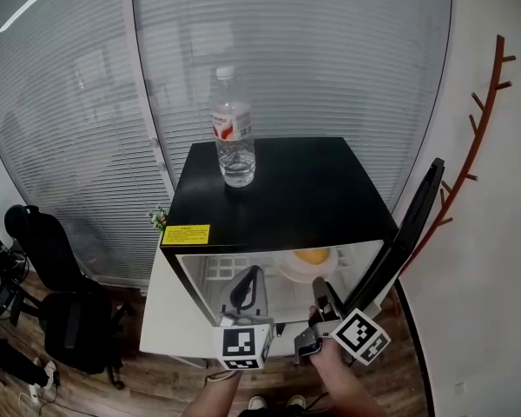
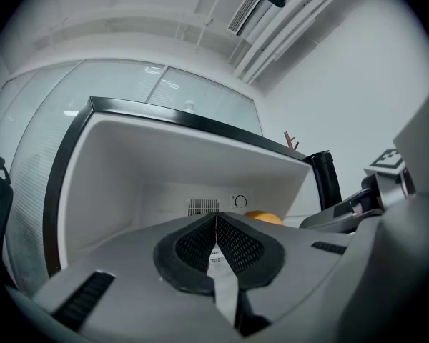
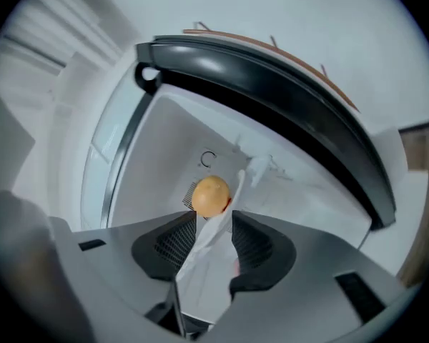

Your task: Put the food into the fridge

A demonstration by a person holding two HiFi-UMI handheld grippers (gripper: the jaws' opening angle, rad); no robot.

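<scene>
Right gripper (image 3: 213,229): dark mesh-textured pads stand apart, with the thin rim of a smooth white plate (image 3: 200,263) between them, not clamped. Round orange food (image 3: 211,195) sits on that plate inside the white-lined, black-topped fridge (image 1: 278,194). Left gripper (image 2: 216,243): pads closed together, empty.

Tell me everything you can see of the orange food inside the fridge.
The orange food is round, smooth and yellow-orange. It rests on a white plate inside the open fridge, right of centre in the head view. Only the plate touches it; the right gripper, jaws apart, is short of it.
</scene>
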